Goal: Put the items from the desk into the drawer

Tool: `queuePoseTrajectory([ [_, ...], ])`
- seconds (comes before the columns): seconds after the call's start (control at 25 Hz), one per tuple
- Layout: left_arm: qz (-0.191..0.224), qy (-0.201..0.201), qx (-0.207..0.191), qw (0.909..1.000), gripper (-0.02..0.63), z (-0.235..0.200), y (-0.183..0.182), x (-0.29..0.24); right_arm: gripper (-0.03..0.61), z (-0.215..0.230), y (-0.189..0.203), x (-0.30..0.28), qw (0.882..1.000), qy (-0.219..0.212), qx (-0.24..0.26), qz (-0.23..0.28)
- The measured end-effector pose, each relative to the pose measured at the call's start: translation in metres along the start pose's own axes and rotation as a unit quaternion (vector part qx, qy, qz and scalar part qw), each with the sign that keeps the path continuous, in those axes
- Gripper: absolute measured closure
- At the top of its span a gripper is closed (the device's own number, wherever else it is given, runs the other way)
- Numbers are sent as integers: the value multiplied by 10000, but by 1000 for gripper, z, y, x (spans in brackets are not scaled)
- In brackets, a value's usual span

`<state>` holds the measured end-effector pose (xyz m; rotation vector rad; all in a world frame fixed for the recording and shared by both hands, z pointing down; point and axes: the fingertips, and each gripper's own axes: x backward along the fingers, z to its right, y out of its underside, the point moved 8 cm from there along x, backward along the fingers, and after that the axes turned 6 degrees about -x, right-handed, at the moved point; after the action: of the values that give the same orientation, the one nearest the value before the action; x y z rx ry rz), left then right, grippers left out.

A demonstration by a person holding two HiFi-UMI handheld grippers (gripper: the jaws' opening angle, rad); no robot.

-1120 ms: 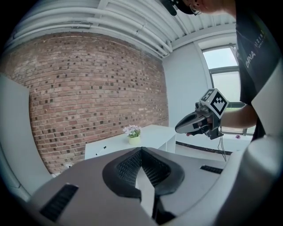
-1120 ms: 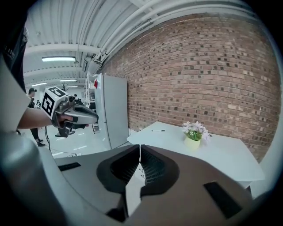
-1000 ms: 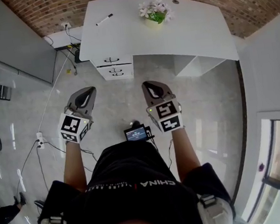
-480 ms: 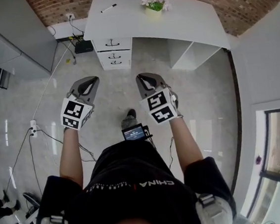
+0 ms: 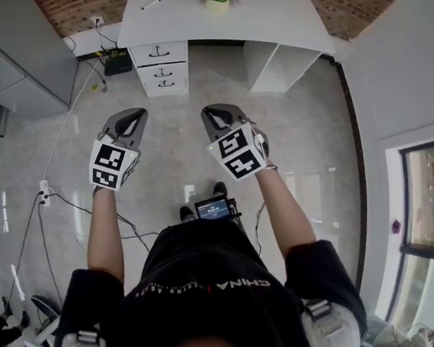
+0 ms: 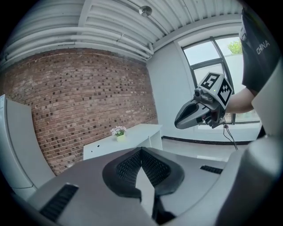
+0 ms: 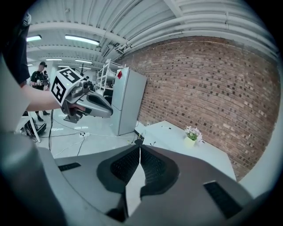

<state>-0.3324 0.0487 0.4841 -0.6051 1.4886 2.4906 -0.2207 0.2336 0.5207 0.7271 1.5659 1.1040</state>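
**Marker far ahead, both claws empty**

The slim black marker pen lies on the white desk at 12 o'clock, its long axis running 8 to 2, well apart from both claws. The left gripper looks nearer, with the pen at its 1 o'clock. From the right gripper it lies at 11. Both are pinched together on nothing.

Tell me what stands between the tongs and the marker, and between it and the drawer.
Only bare floor lies between the left tongs, the right tongs and the desk with the marker. All drawers are shut: a closed front blocks the way in.
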Motion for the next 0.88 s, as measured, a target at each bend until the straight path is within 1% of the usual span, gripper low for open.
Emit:
queuePoseTrajectory([
  [0.2,-47,55,-53,10000,601,30,-15,-9,560,10,12,21,9999,19,132,-7],
  [0.32,-121,37,-5,9999,601,49,-22,-21,560,21,24,32,9997,50,222,-55],
  [0.56,-167,30,49,9998,601,90,-35,-43,560,50,55,58,9996,67,196,-178],
  [0.68,-192,-105,76,9997,601,92,-37,-43,562,61,58,63,9993,172,261,-184],
  [0.88,-194,-265,63,9994,601,88,-41,-40,563,68,57,61,9996,88,203,-174],
])
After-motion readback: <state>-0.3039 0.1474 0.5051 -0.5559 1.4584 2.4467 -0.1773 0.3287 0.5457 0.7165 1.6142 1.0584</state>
